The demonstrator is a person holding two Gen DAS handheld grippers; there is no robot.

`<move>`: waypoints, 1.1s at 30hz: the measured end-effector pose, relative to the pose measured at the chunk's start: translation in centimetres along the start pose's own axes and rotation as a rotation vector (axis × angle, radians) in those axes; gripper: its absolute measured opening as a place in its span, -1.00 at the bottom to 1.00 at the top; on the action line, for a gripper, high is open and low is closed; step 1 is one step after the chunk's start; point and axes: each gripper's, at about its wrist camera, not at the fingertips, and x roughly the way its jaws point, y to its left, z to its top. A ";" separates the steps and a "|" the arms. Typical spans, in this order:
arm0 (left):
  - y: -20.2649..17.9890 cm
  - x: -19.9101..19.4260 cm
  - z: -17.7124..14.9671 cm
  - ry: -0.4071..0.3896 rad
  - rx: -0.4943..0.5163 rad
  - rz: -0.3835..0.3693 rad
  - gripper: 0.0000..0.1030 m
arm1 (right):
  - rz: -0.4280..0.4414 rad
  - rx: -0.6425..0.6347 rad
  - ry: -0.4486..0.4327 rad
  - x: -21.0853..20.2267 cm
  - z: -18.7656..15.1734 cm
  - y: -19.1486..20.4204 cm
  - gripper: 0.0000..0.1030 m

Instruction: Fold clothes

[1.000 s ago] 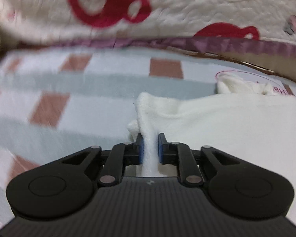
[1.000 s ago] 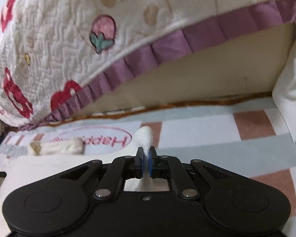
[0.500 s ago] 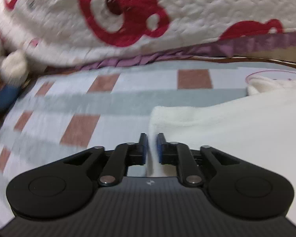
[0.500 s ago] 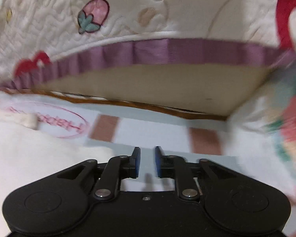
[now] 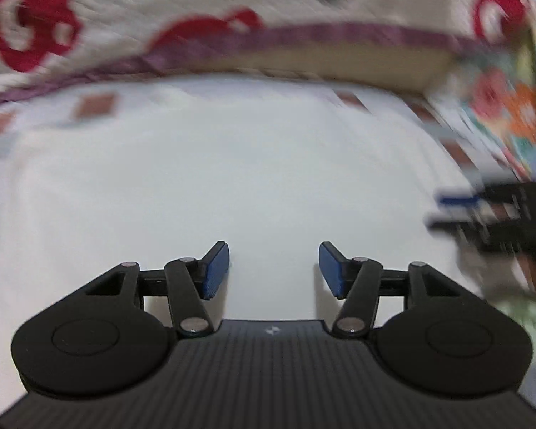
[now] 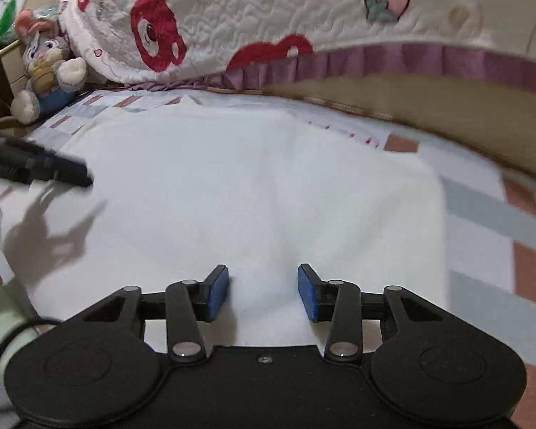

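- My left hand-held gripper (image 5: 273,268) is spread wide and grips nothing; the white cloth (image 5: 250,178) lies flat right ahead of and under its blue pads (image 5: 216,268).
- My right hand-held gripper (image 6: 263,293) is also wide apart and empty, with the cloth (image 6: 250,186) spread ahead of it and reaching beneath its fingers.
- From the right view, the cloth's right edge runs just right of my fingers, with the checked sheet (image 6: 493,221) bare beyond it.
- The left hand-held gripper shows as a dark blur at far left in that view (image 6: 35,168), over the cloth's left side, its shadow falling on the fabric.
- In the left view the right one shows blurred at far right (image 5: 493,214).
- A quilt (image 6: 268,18) with red bear prints and a purple frill hangs beyond the cloth.
- A plush rabbit (image 6: 46,68) sits far ahead to my left.
- The left view is motion-blurred, so fine detail is lost there.
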 end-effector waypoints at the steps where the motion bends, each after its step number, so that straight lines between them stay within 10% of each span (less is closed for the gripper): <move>1: -0.8 0.4 -0.6 0.005 0.028 0.019 0.12 | -0.015 -0.002 -0.010 -0.2 -0.3 -0.1 -0.01; 13: -1.5 0.7 -2.4 0.000 0.044 0.054 0.16 | -0.129 0.542 0.041 -6.1 -4.6 -5.1 0.06; 21: -1.8 0.1 -2.3 0.026 0.068 0.070 0.17 | -0.039 1.076 0.035 -10.5 -12.2 -7.6 0.17; 25: -0.8 -1.1 -2.0 0.015 0.030 0.028 0.17 | 0.142 1.268 0.013 -8.5 -14.7 -7.3 0.18; 33: -0.7 -2.7 -2.5 0.016 0.036 -0.090 0.16 | 0.203 1.278 -0.168 -5.1 -13.6 -5.3 0.23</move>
